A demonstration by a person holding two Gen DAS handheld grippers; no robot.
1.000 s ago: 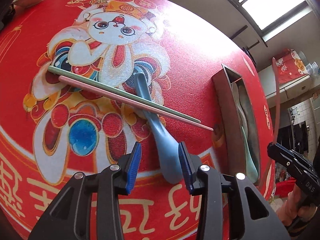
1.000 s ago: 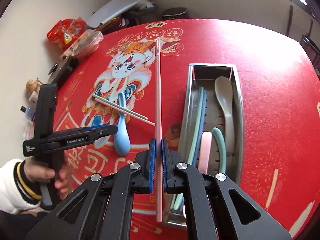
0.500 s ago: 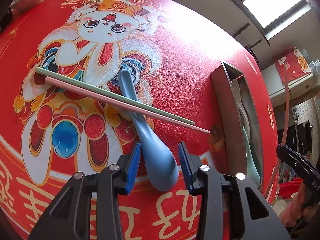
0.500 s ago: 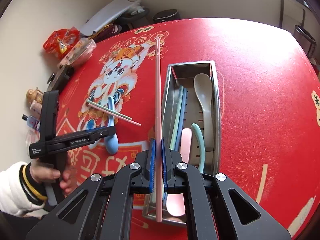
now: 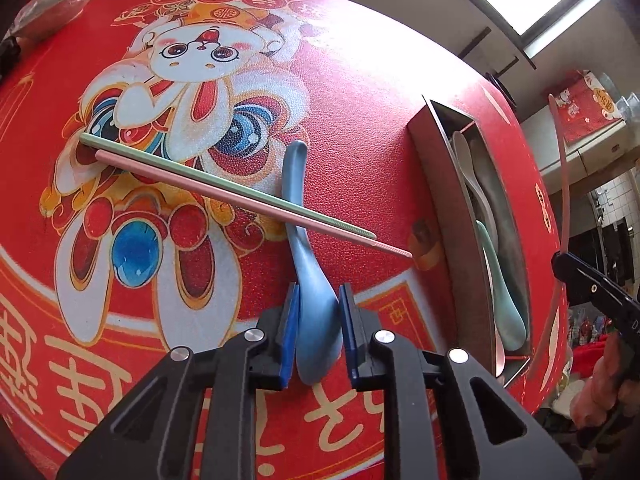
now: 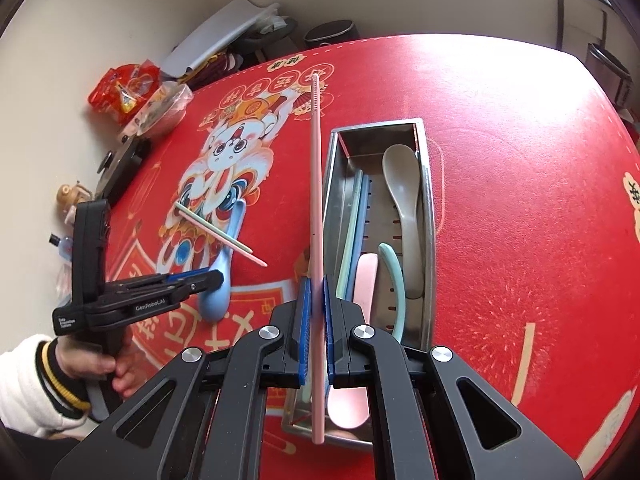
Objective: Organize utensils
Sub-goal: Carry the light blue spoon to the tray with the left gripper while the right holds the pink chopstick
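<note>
Metal tray (image 6: pixel 427 216) already holds several utensils. Right gripper (image 6: pixel 316 312) clamps a pink chopstick (image 6: pixel 316 200); left gripper (image 5: pixel 319 328) closes around the blue spoon (image 5: pixel 310 280), contact unclear. Two chopsticks (image 5: pixel 224 192) remain out.

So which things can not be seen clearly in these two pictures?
- Left wrist view: the bowl end of the blue spoon is covered by the left gripper fingers.
- Right wrist view: the near end of the metal tray sits behind the right gripper.
- Left wrist view: the tray's near wall hides its contents.
</note>
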